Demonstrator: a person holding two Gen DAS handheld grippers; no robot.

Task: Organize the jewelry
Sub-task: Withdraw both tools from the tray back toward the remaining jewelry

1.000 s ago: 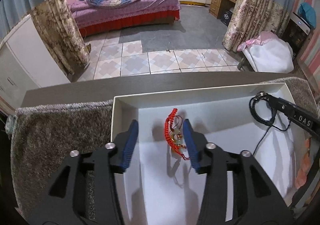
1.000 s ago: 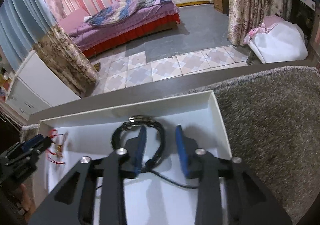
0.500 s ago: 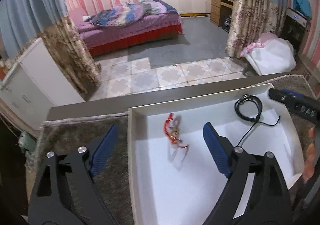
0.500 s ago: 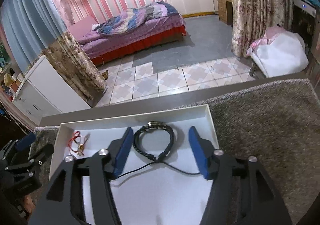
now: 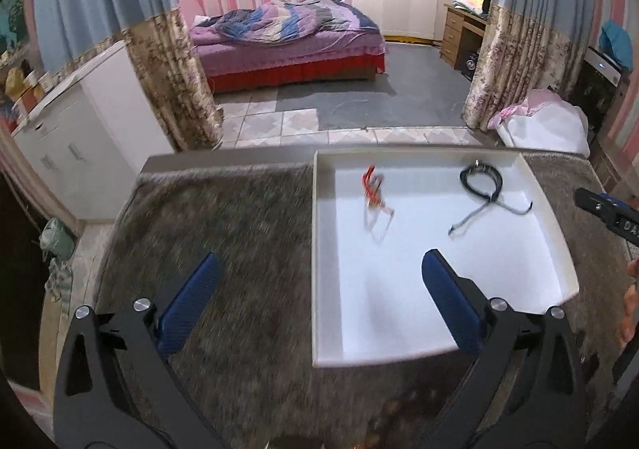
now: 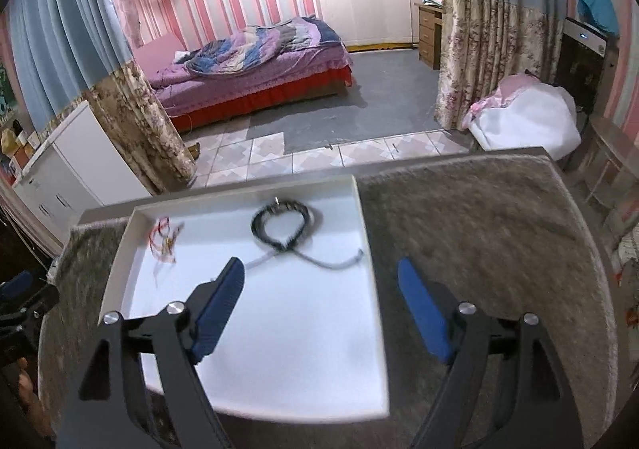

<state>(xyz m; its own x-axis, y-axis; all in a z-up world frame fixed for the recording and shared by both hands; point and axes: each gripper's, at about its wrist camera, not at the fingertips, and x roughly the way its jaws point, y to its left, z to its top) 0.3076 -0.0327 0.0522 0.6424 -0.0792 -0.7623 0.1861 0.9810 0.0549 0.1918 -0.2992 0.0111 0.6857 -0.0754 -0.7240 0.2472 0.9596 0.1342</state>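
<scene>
Two bracelets (image 6: 284,223) lie in the tray (image 6: 369,249), well beyond both grippers' wide-spread, empty fingers (image 6: 217,303).

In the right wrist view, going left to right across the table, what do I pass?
Left gripper at the edge → white tray rim → red bracelet → black bracelet → bare grey rug.
</scene>
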